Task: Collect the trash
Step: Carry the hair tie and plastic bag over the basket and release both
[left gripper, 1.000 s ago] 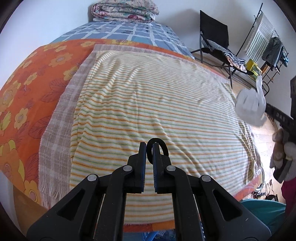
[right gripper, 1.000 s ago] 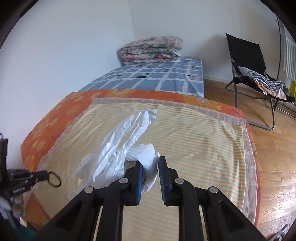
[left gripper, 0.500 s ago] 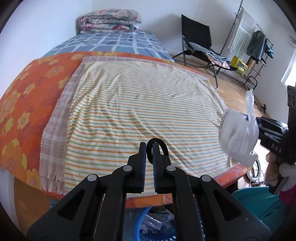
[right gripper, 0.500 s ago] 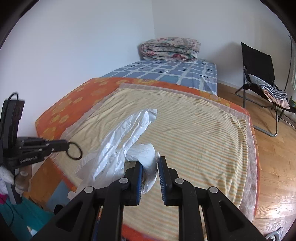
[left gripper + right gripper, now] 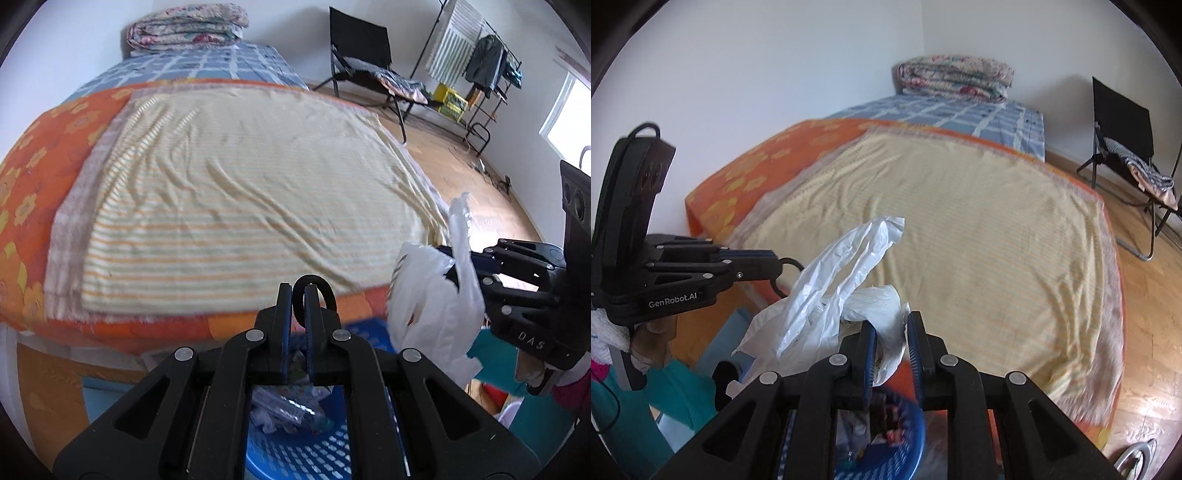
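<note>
My right gripper (image 5: pixel 890 325) is shut on a crumpled white plastic bag (image 5: pixel 831 280), which hangs off the foot edge of the bed. In the left wrist view the same bag (image 5: pixel 432 302) dangles from the right gripper (image 5: pixel 443 254) at the right. My left gripper (image 5: pixel 297 291) is shut, with a thin black ring (image 5: pixel 314 278) pinched at its tips. From the right wrist view, the left gripper (image 5: pixel 774 260) with the ring (image 5: pixel 793 260) shows at the left. A blue mesh basket (image 5: pixel 314 454) with wrappers (image 5: pixel 284 406) in it sits on the floor below both grippers, its rim (image 5: pixel 912 435) under the bag.
The bed carries a striped sheet (image 5: pixel 240 184) over an orange flowered cover (image 5: pixel 22 177), with a folded quilt (image 5: pixel 184 26) at its head. A black folding chair (image 5: pixel 362 48) and a drying rack (image 5: pixel 476 55) stand on the wooden floor to the right.
Both grippers have drawn back from over the bed to its foot edge. The blue basket has come into view beneath them. The bag and the ring stay gripped.
</note>
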Demonstrator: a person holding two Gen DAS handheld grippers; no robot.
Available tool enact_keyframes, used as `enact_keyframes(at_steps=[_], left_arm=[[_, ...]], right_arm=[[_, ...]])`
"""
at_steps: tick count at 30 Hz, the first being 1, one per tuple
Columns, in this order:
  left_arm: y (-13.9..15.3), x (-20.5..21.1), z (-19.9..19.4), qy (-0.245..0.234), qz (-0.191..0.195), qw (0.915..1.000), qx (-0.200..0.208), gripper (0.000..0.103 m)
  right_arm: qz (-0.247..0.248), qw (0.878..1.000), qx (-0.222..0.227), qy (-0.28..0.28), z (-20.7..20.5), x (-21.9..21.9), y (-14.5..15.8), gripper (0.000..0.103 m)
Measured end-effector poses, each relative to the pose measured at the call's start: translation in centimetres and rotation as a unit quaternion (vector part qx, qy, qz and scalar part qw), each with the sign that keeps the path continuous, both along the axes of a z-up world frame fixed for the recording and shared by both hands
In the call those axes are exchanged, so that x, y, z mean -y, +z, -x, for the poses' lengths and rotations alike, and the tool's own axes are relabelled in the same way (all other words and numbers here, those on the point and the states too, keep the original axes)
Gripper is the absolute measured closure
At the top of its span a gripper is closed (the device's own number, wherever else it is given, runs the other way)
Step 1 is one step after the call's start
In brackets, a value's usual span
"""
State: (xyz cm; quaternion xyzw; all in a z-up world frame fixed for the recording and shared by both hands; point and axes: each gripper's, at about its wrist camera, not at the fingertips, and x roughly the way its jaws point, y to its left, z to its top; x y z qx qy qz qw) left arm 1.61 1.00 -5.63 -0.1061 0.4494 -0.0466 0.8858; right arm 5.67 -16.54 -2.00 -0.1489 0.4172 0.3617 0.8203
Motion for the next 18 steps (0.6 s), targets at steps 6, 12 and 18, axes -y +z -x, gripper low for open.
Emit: enact_keyframes(at_steps=[6, 12, 18], left_arm=[[-2.6, 1.3, 1.5, -0.013, 0.002, 0.9994, -0.033, 0.099], [-4.8, 2.2, 2.8, -0.023, 0.003, 0.9979, -0.061, 0.099], [-6.0, 2.8, 3.5, -0.032, 0.001, 0.9965, -0.077, 0.099]], right_arm=[[0.022, 1.000, -0.020, 0.007, 2.2, 0.4, -2.6, 0.088], [0.040, 0.998, -0.041, 0.012, 3.8, 1.0, -4.8, 0.088], [0.059, 0.996, -0.064, 0.021, 5.2, 1.1, -7.1, 0.087]])
